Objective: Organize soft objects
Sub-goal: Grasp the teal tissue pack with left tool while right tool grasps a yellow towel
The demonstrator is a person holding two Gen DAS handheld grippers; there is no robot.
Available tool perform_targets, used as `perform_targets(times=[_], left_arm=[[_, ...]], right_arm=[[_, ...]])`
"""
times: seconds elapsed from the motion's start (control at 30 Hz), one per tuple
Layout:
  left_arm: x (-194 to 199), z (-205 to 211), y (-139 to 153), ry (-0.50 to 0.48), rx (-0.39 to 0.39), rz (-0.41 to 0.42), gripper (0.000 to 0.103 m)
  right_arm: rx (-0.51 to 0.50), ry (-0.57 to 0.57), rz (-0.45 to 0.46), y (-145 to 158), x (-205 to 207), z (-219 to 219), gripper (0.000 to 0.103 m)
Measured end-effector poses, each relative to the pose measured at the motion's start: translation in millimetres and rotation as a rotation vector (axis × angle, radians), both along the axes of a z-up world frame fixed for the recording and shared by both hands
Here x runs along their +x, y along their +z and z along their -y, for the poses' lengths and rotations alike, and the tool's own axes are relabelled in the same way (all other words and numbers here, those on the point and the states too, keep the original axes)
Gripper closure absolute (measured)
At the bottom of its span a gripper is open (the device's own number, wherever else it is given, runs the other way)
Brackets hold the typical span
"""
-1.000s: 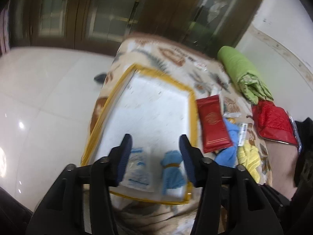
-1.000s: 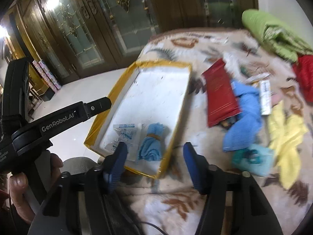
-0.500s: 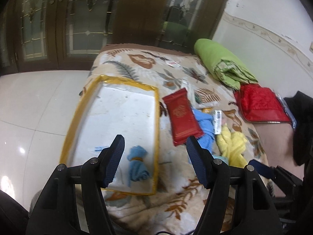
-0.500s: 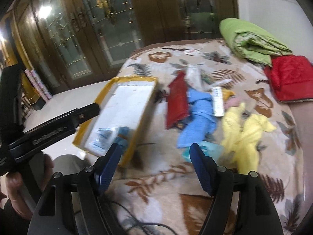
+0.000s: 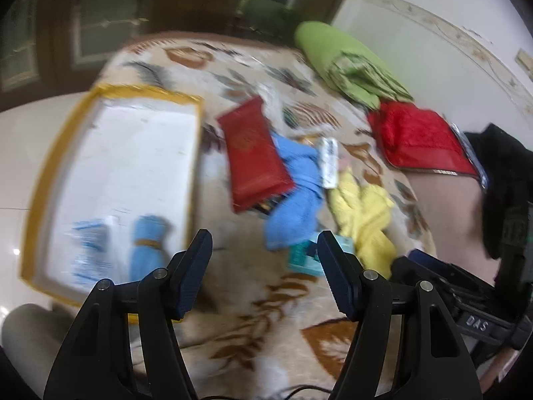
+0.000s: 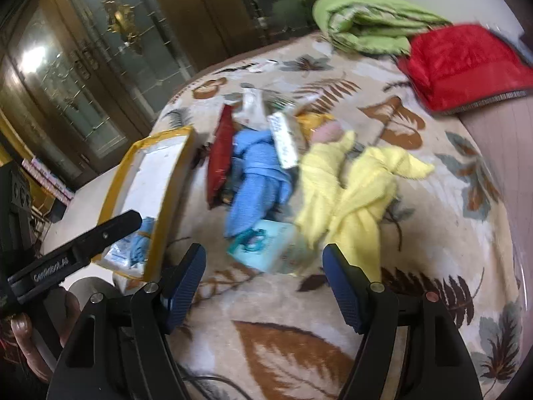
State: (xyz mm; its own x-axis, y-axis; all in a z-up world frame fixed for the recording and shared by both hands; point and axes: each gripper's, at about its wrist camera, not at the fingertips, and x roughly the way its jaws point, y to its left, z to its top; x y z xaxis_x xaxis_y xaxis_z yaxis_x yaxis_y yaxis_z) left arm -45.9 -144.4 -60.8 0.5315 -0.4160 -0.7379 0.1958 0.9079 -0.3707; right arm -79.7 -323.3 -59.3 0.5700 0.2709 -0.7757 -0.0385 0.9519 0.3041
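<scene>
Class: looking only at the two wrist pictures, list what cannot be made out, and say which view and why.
- Left wrist: clear packet in the yellow-rimmed box; print lost to motion blur.
- Right wrist: rolled blue cloth in the box, partly behind its wall and the left gripper.
- Right wrist: white label; text too small.

Bare blanket [image 6: 299, 340] lies open in front; a teal packet [image 6: 263, 246], yellow cloth [image 6: 349, 193] and blue cloth [image 6: 256, 180] crowd beyond.
</scene>
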Motion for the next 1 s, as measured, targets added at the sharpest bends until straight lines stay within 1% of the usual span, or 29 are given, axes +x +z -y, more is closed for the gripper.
perform_targets(times=[0.13,0.17,0.3,0.4,0.47,0.53,0.57,0.6,0.63,0.67,0.73,0.8,0.83,0.87,0.9,0.93,0.97,1.0], left_arm=[[11.8,30.5,-21.7,-0.056,-0.023,-0.096,0.037],[14.6,39.5,-27.4,-0.07,-0.028,-0.115,0.037],[27.7,65.9,-46.9,-0.101,0.003,-0.153,0.037],[38.5,84.5,-55.8,-0.124,0.006,-0.18,0.037],[45.3,95.5,-63.7,-0.122,0.003,-0.204,0.037],[49.1,102.3,-74.0,-0.127,0.016,-0.231,0.037],[49.1,104.4,-77.3,-0.132,0.021,-0.227,0.036],[48.2,105.0,-79.2,-0.133,0.028,-0.212,0.032],[48.3,105.0,-83.4,-0.134,0.022,-0.219,0.03],[48.2,104.5,-87.7,-0.139,0.004,-0.231,0.029],[45.3,102.1,-87.5,-0.149,-0.018,-0.203,0.028],[45.3,99.9,-88.9,-0.159,-0.032,-0.195,0.028],[45.9,97.8,-88.7,-0.158,-0.047,-0.193,0.029],[46.7,95.7,-88.6,-0.155,-0.067,-0.191,0.029],[47.6,94.5,-89.2,-0.15,-0.081,-0.191,0.03],[48.0,93.1,-89.6,-0.145,-0.084,-0.189,0.044],[48.3,92.1,-89.1,-0.142,-0.081,-0.186,0.053],[48.7,92.4,-89.2,-0.143,-0.071,-0.187,0.064]], right_arm=[[0.021,-0.044,-0.026,-7.1,5.4,20.4,0.03],[0.04,-0.058,-0.033,-8.4,8.8,28.1,0.03],[0.075,-0.09,-0.065,-14.2,26.2,42.4,0.03],[0.119,-0.086,-0.073,-17.3,43.5,46.8,0.03],[0.114,-0.076,-0.078,-19.3,57.2,44.8,0.03],[0.11,-0.064,-0.088,-23.0,70.8,41.3,0.03],[0.105,-0.059,-0.099,-25.7,78.9,39.3,0.03],[0.099,-0.056,-0.106,-28.2,84.1,37.3,0.03],[0.092,-0.053,-0.113,-31.5,89.9,36.0,0.03],[0.08,-0.049,-0.126,-35.9,95.4,33.7,0.031],[0.043,-0.058,-0.15,-46.5,104.3,30.6,0.032],[0.035,-0.063,-0.168,-54.9,107.7,29.6,0.039],[0.025,-0.07,-0.178,-59.2,108.0,29.3,0.042],[0.019,-0.077,-0.182,-61.3,107.6,29.6,0.047],[0.012,-0.084,-0.188,-64.8,106.5,30.0,0.053],[0.001,-0.089,-0.194,-68.2,105.5,30.1,0.057],[-0.015,-0.096,-0.198,-70.6,104.4,30.2,0.066],[-0.023,-0.099,-0.202,-72.2,104.1,29.9,0.071]])
